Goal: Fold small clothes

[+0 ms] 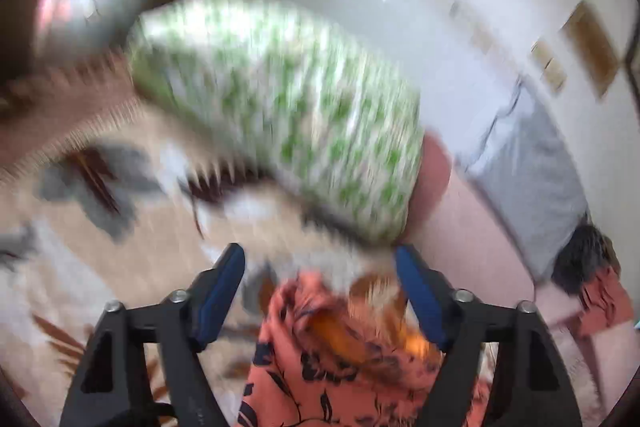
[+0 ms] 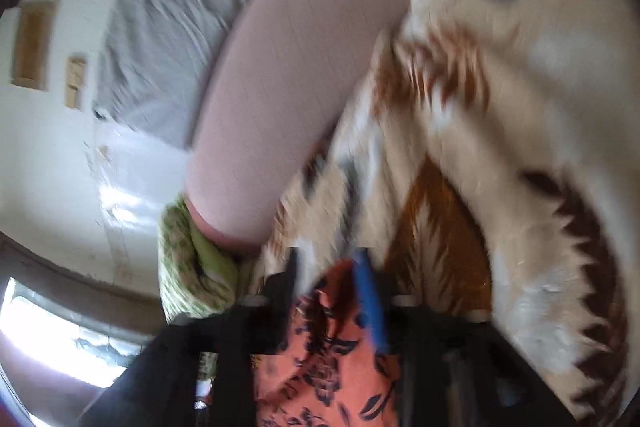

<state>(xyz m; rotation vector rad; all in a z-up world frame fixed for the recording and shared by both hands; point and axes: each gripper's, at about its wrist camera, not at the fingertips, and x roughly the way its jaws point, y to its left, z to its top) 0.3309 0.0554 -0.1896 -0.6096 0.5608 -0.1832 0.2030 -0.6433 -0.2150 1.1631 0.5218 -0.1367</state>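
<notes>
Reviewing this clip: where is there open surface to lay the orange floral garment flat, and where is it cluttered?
Open patches: the pink sheet between the grey sheet and the patterned blanket, and the blanket's broad middle. Crowded: ahead of the left claw, where the green-and-white garment lies close beyond the orange floral garment.

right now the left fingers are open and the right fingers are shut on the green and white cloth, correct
Not quite. The right wrist view shows the right fingers shut on the orange flowered cloth, not the green and white cloth beside them. The left fingers are indeed open.
</notes>
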